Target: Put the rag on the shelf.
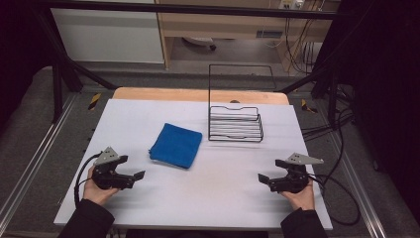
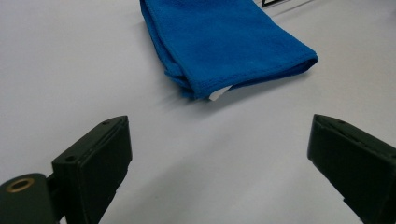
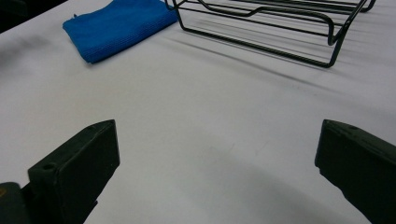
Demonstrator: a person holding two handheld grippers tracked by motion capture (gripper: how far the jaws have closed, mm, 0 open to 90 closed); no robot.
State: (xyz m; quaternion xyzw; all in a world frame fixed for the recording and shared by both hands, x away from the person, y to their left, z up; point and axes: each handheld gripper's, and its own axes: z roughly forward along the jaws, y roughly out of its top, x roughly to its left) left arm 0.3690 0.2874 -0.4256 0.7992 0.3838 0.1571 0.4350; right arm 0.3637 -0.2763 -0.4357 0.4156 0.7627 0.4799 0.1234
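I hold my left tongs [image 1: 132, 168] low over the near left part of the white surface [image 1: 213, 193], with their jaws spread wide and nothing between them. In the left gripper view the bare surface shows between the two black jaws, and the folded blue cloth [image 2: 224, 44] lies just ahead of them, apart from both. A small white tag sticks out at the cloth's near corner.

My right tongs [image 1: 268, 171] sit over the near right part of the surface, also wide open and empty. In the right gripper view the jaws frame bare surface, with the blue cloth [image 3: 119, 25] farther off to the upper left and the black wire rack [image 3: 280, 28] ahead to the upper right.

From the high view the blue cloth [image 1: 176, 145] lies flat a little left of the middle, nearer to my left tongs than to my right. The wire rack [image 1: 236, 124] stands just beside it to the right, toward the far edge, not touching it. Its tall back frame rises upright behind its low tray of bars.
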